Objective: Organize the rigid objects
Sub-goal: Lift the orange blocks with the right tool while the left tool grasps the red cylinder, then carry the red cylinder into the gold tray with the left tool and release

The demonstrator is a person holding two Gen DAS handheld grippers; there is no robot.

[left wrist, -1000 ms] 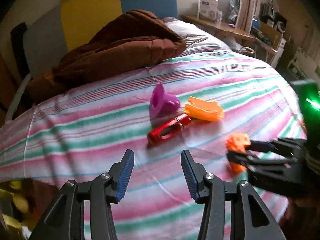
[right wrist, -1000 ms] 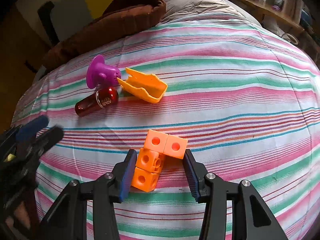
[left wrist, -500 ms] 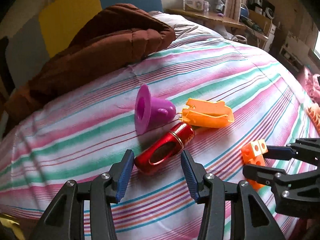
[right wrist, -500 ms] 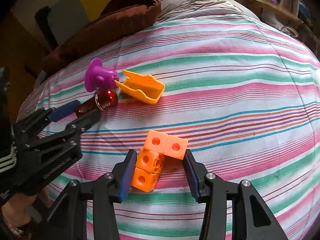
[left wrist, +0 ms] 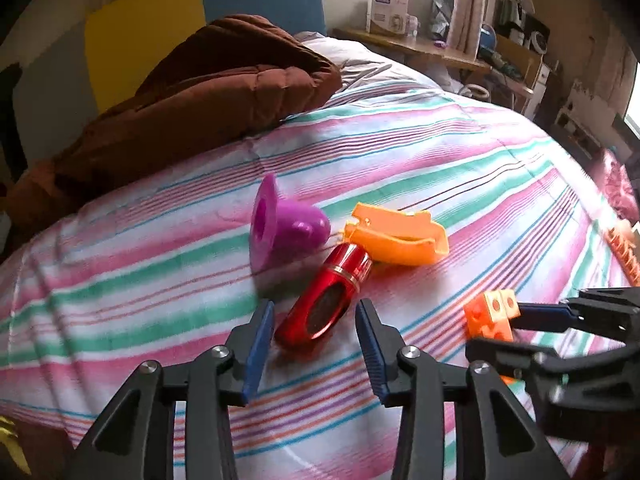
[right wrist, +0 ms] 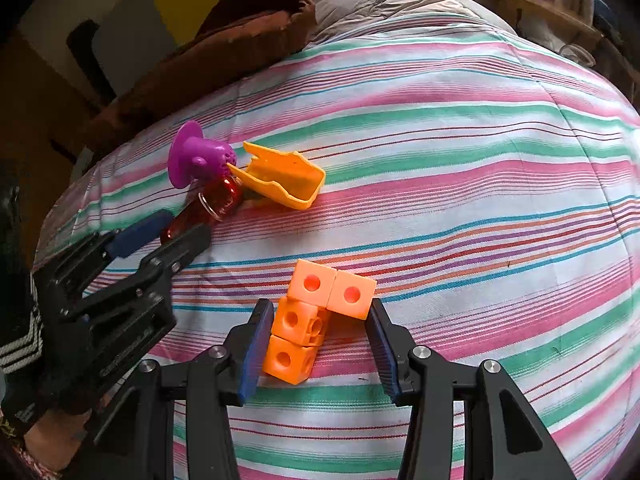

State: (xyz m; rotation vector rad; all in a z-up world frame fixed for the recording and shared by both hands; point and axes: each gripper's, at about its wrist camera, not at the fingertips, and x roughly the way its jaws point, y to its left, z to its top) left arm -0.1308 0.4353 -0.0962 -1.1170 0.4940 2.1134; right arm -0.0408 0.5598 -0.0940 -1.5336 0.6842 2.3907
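— Where's the red metal canister (left wrist: 324, 304)?

— Mid-bed, on the striped bedsheet (left wrist: 400, 152), its near end between the left gripper (left wrist: 314, 344)'s wide-open, empty jaws; purple funnel-shaped toy (left wrist: 280, 228) and orange plastic scoop (left wrist: 400, 236) touch its far end.

— And the right gripper (right wrist: 316, 344)?

— Open around the orange linking cubes (right wrist: 312, 320), left pad apparently touching, nothing gripped.

— Next?

— Probably close both; the glossy cylinder could roll.

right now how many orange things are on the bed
2. The orange cube cluster sits between the open fingers of the right gripper. The orange scoop-shaped piece lies farther back, beside the purple piece and red cylinder. More could be out of view.
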